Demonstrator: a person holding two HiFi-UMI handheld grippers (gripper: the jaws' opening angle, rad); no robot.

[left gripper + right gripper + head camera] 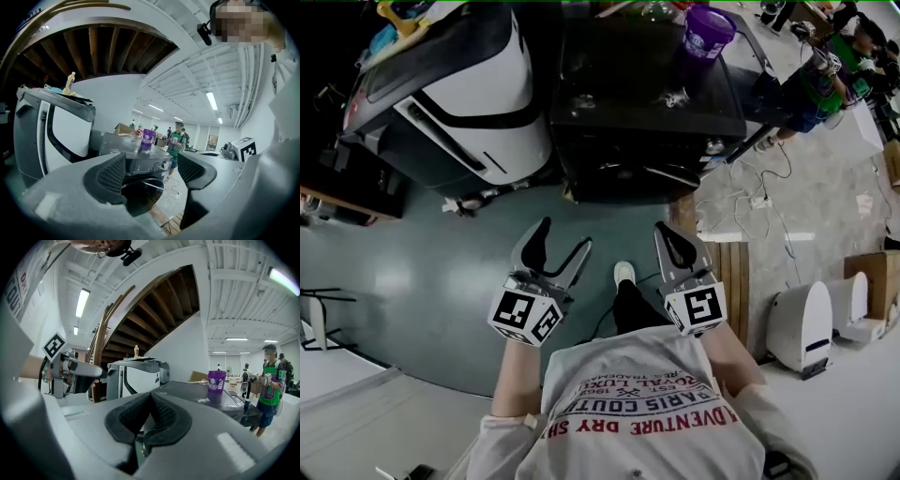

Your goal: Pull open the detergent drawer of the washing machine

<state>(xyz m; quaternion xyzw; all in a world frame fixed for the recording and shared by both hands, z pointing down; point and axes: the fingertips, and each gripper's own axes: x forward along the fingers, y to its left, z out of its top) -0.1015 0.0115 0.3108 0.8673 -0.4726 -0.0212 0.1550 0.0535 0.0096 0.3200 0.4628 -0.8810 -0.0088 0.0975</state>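
A: Biggest first, quick.

B: Dark washing machine (647, 94), 12 o'clock in the head view, front turned toward the person. The detergent drawer must be on that dark front, but I can't pick it out.

A: Next?

B: White machine (459, 103), 10 o'clock, just beside the washer.

A: Grippers?

B: Left gripper (564, 239) is at 7 o'clock from the washer, over the floor and not touching it. Its jaws are spread wide and hold nothing. In the left gripper view the washer front shows through the gap.

A: And the right?

B: Right gripper (667, 234) is at 6 o'clock from the washer, near its front and not touching it. The pads are pressed together with nothing between them.

A: Smallest?

B: Purple cup (709, 30), upright on the washer's top, toward its 1 o'clock corner.
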